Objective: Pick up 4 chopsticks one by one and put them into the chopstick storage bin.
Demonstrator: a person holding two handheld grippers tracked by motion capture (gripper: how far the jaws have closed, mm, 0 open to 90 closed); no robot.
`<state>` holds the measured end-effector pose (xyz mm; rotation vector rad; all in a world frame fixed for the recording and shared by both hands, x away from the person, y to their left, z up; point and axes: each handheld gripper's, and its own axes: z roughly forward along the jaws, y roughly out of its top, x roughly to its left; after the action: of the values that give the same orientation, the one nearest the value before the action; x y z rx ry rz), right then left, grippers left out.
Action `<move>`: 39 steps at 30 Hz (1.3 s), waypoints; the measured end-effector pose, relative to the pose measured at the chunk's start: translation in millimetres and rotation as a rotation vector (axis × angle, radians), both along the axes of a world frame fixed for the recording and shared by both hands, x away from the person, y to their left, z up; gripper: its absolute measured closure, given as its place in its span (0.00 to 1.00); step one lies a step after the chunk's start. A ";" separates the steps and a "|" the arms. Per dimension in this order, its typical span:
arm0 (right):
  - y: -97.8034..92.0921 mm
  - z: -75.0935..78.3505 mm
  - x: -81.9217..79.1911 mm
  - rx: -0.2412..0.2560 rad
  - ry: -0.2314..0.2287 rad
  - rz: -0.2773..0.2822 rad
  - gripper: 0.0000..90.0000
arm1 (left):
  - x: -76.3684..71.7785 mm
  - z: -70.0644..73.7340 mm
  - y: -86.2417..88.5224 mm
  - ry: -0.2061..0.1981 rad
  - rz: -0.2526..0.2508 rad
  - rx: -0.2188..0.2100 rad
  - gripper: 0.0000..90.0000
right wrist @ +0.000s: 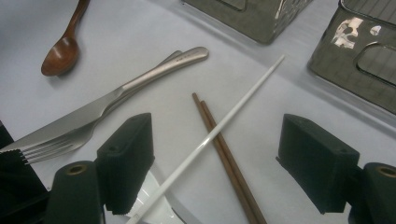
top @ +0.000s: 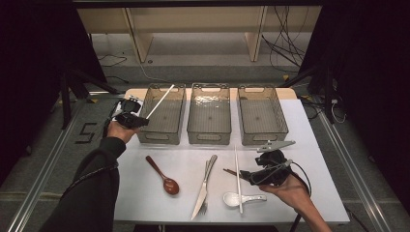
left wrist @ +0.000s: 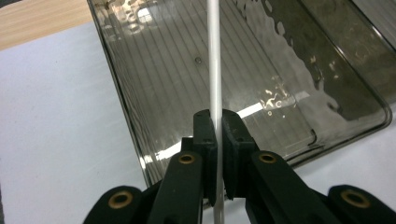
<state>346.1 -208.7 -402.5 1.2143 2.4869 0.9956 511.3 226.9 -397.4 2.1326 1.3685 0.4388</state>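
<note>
The left tool (left wrist: 217,140) is clamped on a white chopstick (left wrist: 214,60), gripping it near its lower end so that most of the stick juts up and forward over the left bin (top: 162,128), the first of three smoked-plastic bins at the far side of the tabletop (top: 145,193). The main risk I see lies in that grip: with so much length beyond the jaws, the stick could pivot or slide between the pads, and if let go while tilted it may catch on the bin's rim, lean there, or tip out onto the tabletop. The right tool (right wrist: 217,161) stands with its jaws wide apart, low over a second white chopstick (right wrist: 219,128) that lies across a pair of brown chopsticks (right wrist: 224,149), its lower end above a white soup spoon (top: 241,198). Closing here could pinch the brown pair along with it, or nudge the spoon and the nearby knife (right wrist: 116,91) and fork (right wrist: 56,144).
</note>
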 end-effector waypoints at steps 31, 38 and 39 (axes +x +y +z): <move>1.2 -0.5 -0.5 -0.003 0.007 0.004 0.31 | -1.9 18.1 -12.3 -0.033 0.004 -0.043 0.39; 5.2 -5.3 1.0 -0.038 0.037 -0.027 0.31 | -39.9 30.2 -24.1 -0.057 -0.068 -0.094 0.28; 6.1 -6.9 1.7 -0.045 0.042 -0.025 0.31 | -45.9 30.5 -25.6 -0.062 -0.076 -0.102 0.27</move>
<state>347.9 -202.6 -409.4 1.2616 2.5057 0.9119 465.4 201.3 -366.9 2.0633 1.2450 0.3935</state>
